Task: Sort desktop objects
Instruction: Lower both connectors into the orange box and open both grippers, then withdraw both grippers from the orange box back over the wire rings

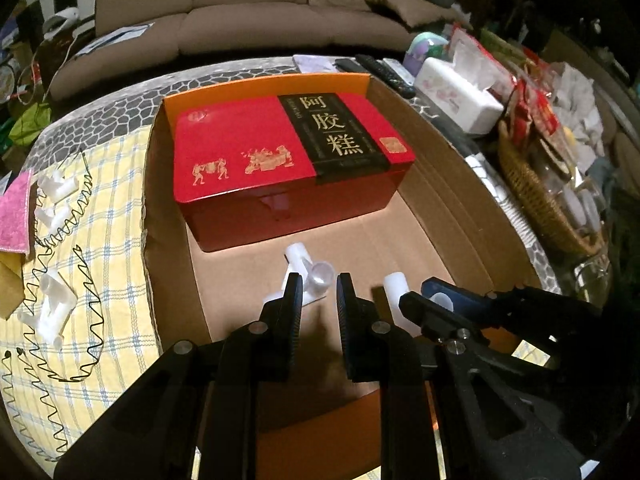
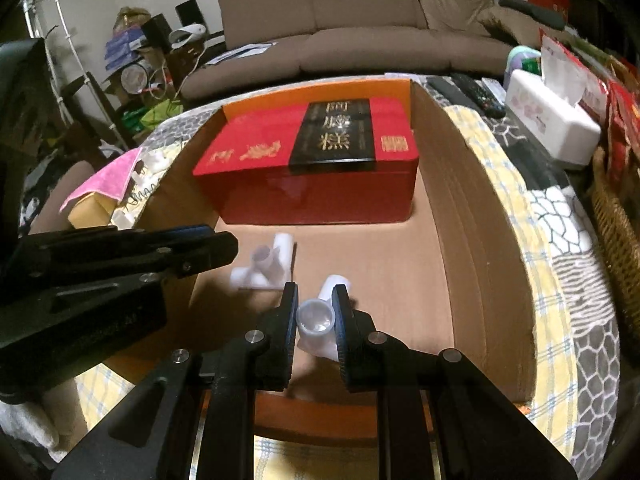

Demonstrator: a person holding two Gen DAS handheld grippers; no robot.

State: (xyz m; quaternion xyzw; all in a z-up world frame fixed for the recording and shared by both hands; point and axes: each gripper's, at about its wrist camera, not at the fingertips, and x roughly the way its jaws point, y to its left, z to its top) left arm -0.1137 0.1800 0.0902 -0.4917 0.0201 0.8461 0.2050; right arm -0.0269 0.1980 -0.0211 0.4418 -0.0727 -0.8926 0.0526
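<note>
- Far left, at about 9 o'clock from the carton: a pink cloth (image 1: 14,208), then a bunch of spare fittings (image 1: 52,308) in white plastic. They sit on the yellow checked cloth (image 1: 120,240) with a springy black wire (image 1: 80,216) looping around them.
- The cardboard carton (image 1: 440,184) sits open in the middle of the table. A red gift box (image 1: 248,152) with gold figures and a black band fills its 12 o'clock end and lies flat on the carton floor.
- The left gripper (image 1: 320,280) hangs over the carton's 6 o'clock end, pointing down. Its jaws are drawn close together with nothing pinched between them, as far as I can see.
- The loose fitting (image 1: 298,256), a white branched pipe piece, lies on the carton floor just past the left claw's tips, toward 12 o'clock. From the right wrist view it looks blurry, so I can't swear whether the claw touches it.
- The right gripper (image 2: 315,292) is right beside the left one, at its 3 o'clock. Its jaws are clamped on the held fitting (image 2: 316,318), another white pipe piece with its open mouth facing up, over the carton floor.
- Outside the carton at 1 to 2 o'clock there are remotes (image 1: 384,72) and a white tissue box (image 1: 456,96).
- At 3 o'clock, a wicker basket (image 1: 532,200).
</note>
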